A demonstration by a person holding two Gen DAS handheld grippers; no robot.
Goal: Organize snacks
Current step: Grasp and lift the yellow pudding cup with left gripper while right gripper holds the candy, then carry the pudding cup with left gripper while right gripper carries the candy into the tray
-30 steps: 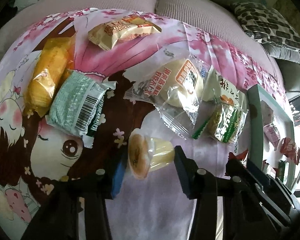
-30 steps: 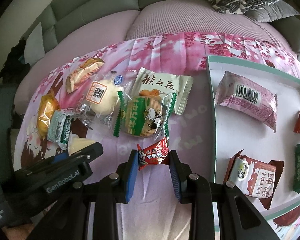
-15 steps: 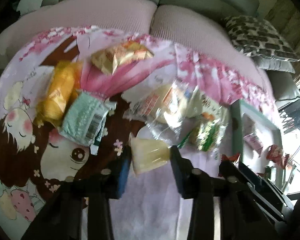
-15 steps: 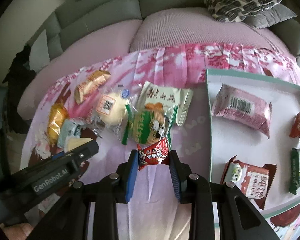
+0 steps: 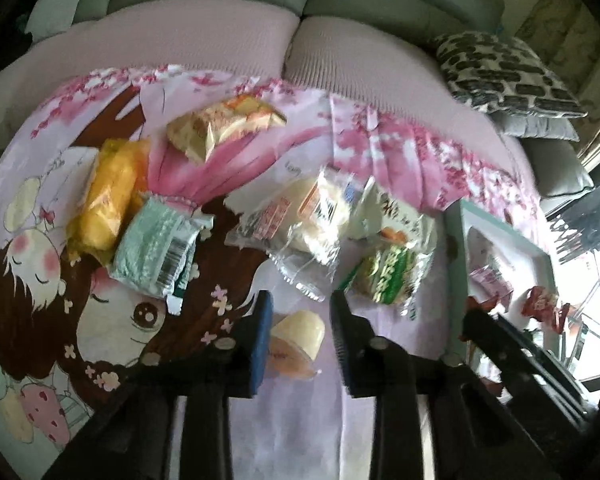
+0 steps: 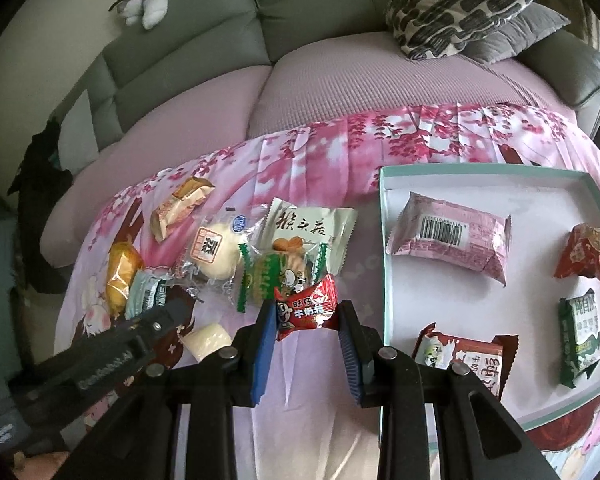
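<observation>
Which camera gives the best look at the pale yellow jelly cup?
The left wrist view. There the jelly cup lies on its side between the left gripper, whose jaws are opening; its pale body and peach-printed lid both show. The right wrist view shows only its pale body, partly hidden behind that gripper's black frame.

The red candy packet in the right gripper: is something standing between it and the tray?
Nothing visible does. The red candy packet is clamped in the right gripper; between it and the tray lies only bare cloth.
</observation>
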